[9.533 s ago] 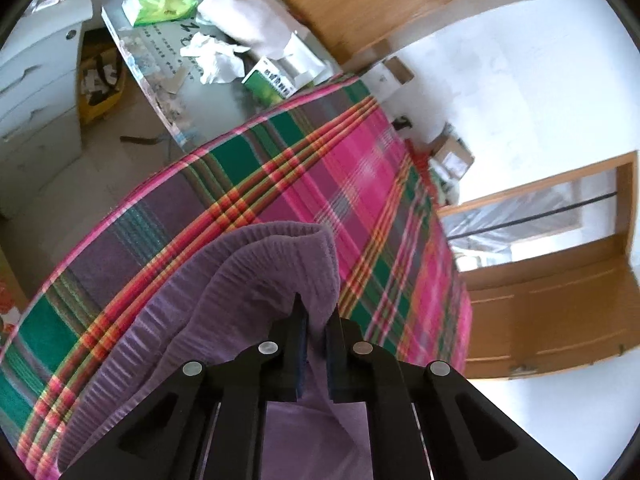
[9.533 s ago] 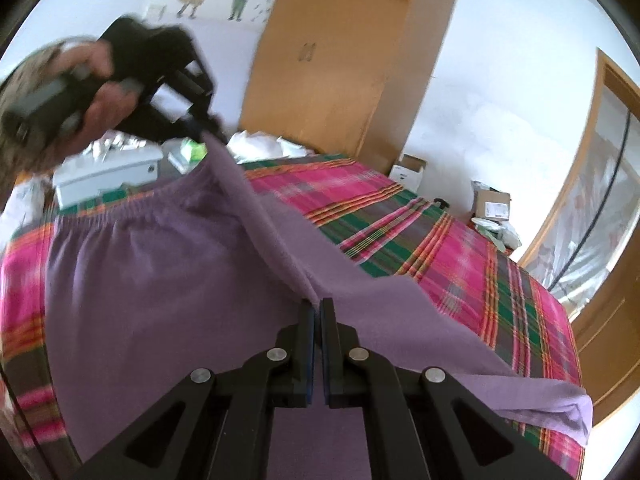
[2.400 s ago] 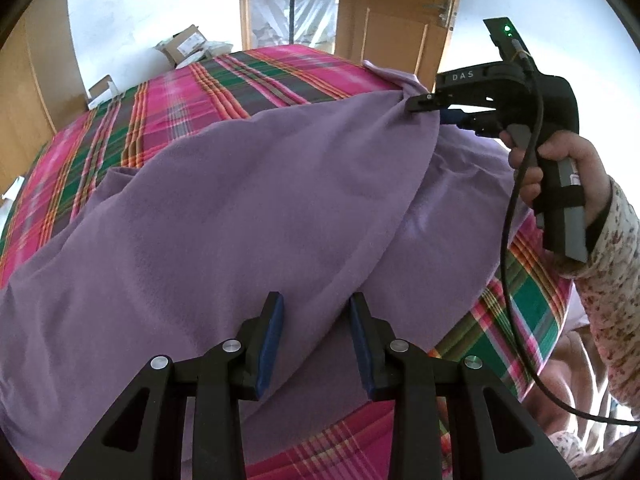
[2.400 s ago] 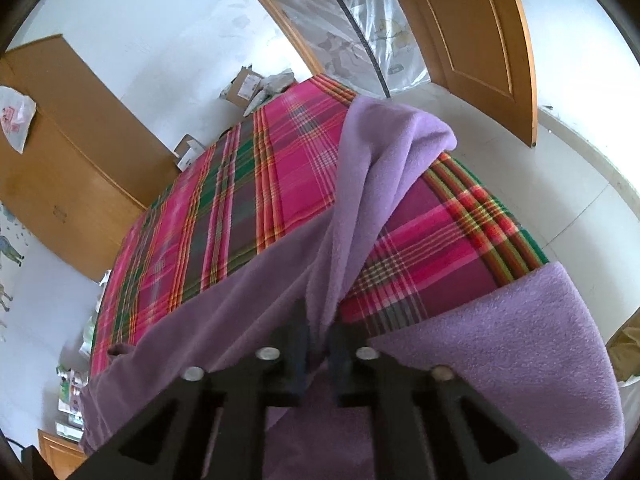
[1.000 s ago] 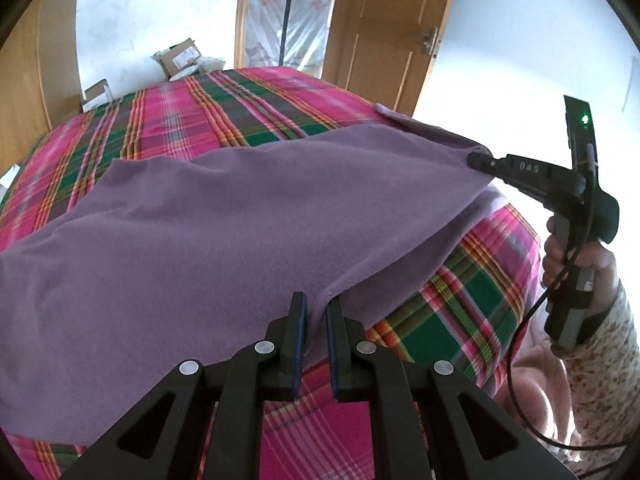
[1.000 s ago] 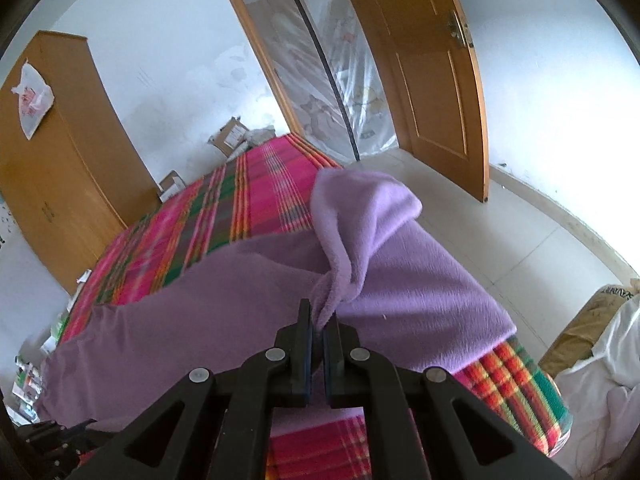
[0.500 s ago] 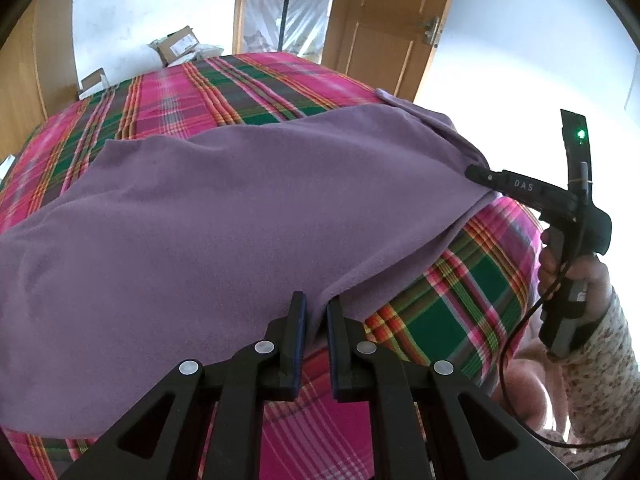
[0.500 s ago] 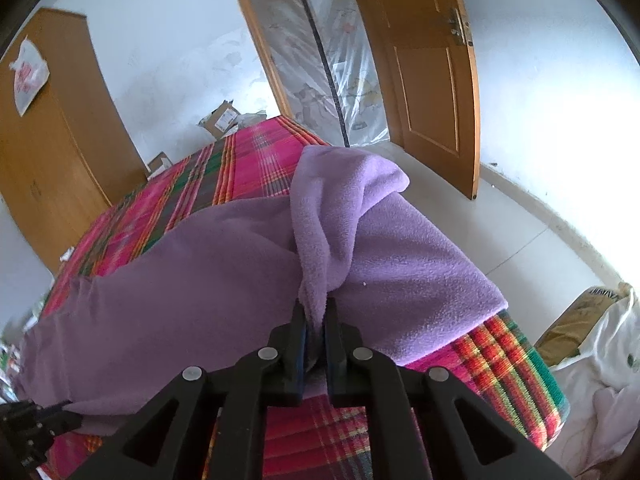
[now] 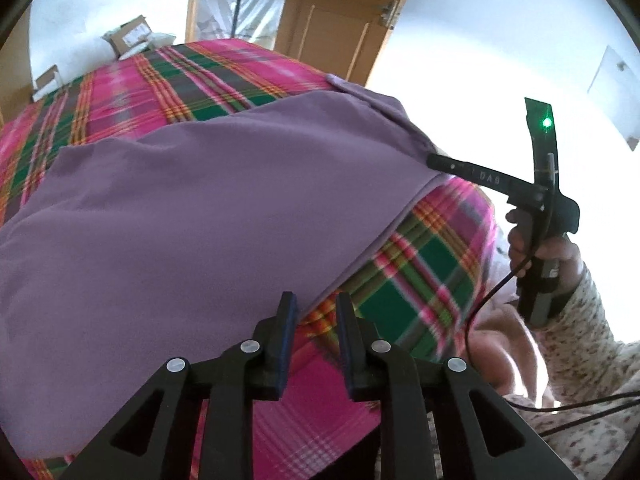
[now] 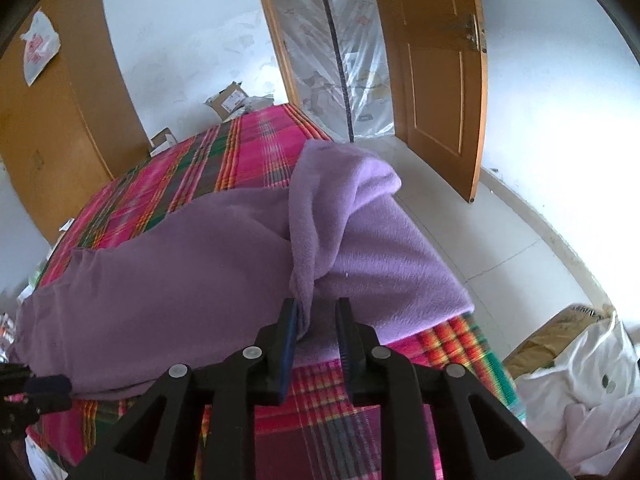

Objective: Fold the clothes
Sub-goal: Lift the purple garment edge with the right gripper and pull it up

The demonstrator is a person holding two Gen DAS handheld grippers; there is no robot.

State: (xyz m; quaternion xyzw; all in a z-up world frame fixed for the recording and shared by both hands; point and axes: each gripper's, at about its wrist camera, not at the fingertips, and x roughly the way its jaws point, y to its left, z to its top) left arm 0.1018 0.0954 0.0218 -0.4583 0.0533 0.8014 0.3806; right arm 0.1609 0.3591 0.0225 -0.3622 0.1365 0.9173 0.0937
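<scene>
The purple fleece garment (image 9: pixel 192 208) lay across the pink-and-green plaid bed (image 9: pixel 420 276), long axis running side to side along the near edge. The left gripper (image 9: pixel 312 304) had just been opening, its fingers apart with the hem's corner right at the tips, not pinched. Over at the right end, the right gripper (image 10: pixel 316 312) had been opening too, a bunched fold resting against 1 finger, unclamped. I'd back both out low and straight so the fold doesn't drag, then smooth that lump on the right.
</scene>
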